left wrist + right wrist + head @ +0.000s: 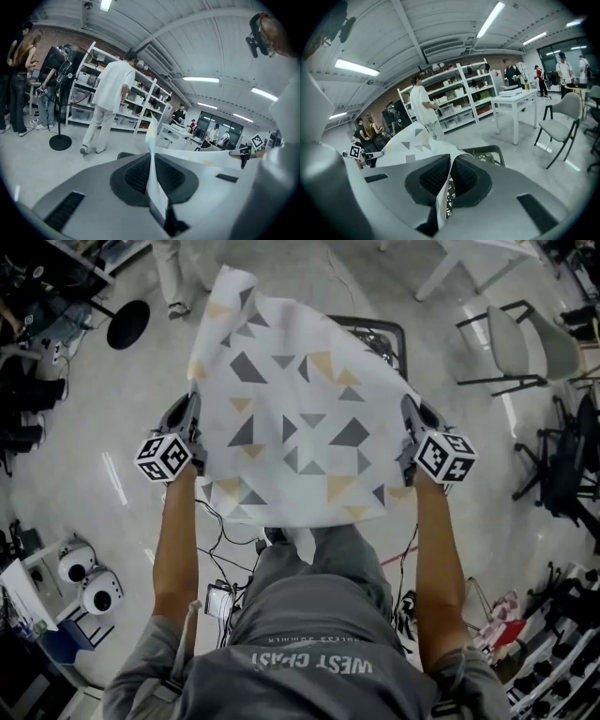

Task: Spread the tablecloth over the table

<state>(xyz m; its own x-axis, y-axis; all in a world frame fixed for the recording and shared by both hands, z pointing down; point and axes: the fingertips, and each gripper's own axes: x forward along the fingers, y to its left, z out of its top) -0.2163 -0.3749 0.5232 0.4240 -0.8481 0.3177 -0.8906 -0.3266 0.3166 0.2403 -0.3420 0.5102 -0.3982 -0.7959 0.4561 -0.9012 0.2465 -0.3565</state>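
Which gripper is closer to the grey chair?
Right. The right gripper grips the tablecloth on the edge facing the grey chair. The left gripper grips the opposite edge, so the whole tablecloth lies between it and the chair.

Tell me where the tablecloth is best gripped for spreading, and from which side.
Grip the tablecloth at its two side edges near the person's end, each edge pinched from its own outer side. It is a thin, limp sheet, so only pinches on opposite edges hold it flat. The left tongs and right tongs are shut on those edges.
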